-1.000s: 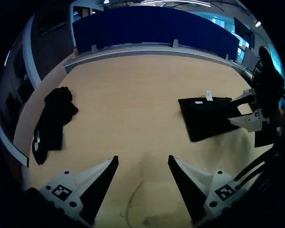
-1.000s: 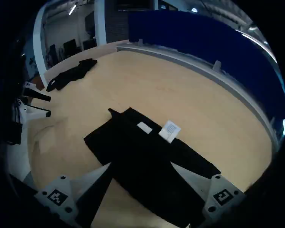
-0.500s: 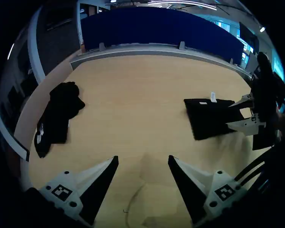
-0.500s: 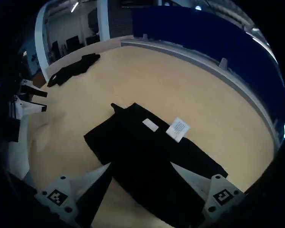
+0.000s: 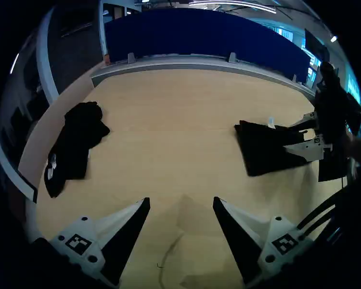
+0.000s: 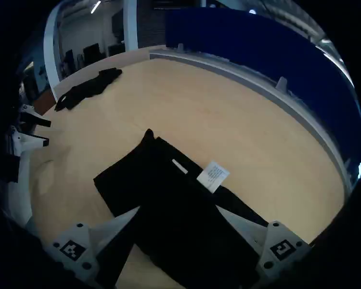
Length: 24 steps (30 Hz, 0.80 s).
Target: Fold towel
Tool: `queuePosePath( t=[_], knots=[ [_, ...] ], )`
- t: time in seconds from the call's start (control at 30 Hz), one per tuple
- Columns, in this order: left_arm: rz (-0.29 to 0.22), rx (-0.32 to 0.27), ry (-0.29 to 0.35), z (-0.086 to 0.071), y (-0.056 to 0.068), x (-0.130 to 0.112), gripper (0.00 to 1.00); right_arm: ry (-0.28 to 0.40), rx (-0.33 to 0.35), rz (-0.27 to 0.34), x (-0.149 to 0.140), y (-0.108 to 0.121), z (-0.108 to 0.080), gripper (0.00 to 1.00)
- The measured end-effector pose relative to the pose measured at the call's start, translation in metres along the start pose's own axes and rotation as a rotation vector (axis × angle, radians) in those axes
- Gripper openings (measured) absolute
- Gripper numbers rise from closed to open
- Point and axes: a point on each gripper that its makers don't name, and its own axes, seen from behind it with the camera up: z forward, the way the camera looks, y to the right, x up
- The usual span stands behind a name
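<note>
Fingers (image 5: 132,219) of the left gripper (image 5: 180,202) stand spread wide with nothing between them but bare wood of the table (image 5: 180,120), well to the left of the black towel (image 5: 269,151). In the left gripper view, a crumpled black cloth (image 5: 72,144) lies far left of the towel, near the table's edge. Behind the towel a blue partition (image 5: 204,33) runs along the table's far side. The towel lies flat on the wood. At the towel's right end is the right gripper (image 5: 303,135), one finger above the cloth's edge and one below it, with a person's dark sleeve (image 5: 334,111) just behind.

In the right gripper view, the left gripper (image 6: 33,130) shows small, far left of the towel, and the black cloth (image 6: 86,86) lies beyond it. The right gripper (image 6: 178,210) has its fingers (image 6: 243,226) wide apart, and the towel (image 6: 147,183) runs between them and out over the table, its far corner raised in a small peak. Whether either finger touches the fabric cannot be told. A white tag (image 6: 213,176) sticks out at the towel's right edge, with a smaller white label (image 6: 179,166) just left of it on the cloth.
</note>
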Motion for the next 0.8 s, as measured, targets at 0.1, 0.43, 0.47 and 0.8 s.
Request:
queuePosePath(
  t=[0.1, 0.43, 0.47, 0.8],
  knots=[
    [0.0, 0.0, 0.001, -0.001, 0.0, 0.001, 0.97, 0.002, 0.0, 0.0, 0.001, 0.001, 0.0, 1.0],
    [0.014, -0.006, 0.002, -0.001, 0.004, 0.004, 0.97, 0.007, -0.003, 0.003, -0.002, 0.001, -0.008, 1.0],
    [0.015, -0.006, 0.002, -0.001, 0.005, 0.004, 0.97, 0.008, -0.002, 0.004, -0.003, 0.0, -0.01, 1.0],
    [0.016, -0.01, 0.001, -0.003, 0.006, 0.004, 0.98, -0.018, -0.027, 0.017, -0.044, 0.004, -0.042, 1.0]
  ],
)
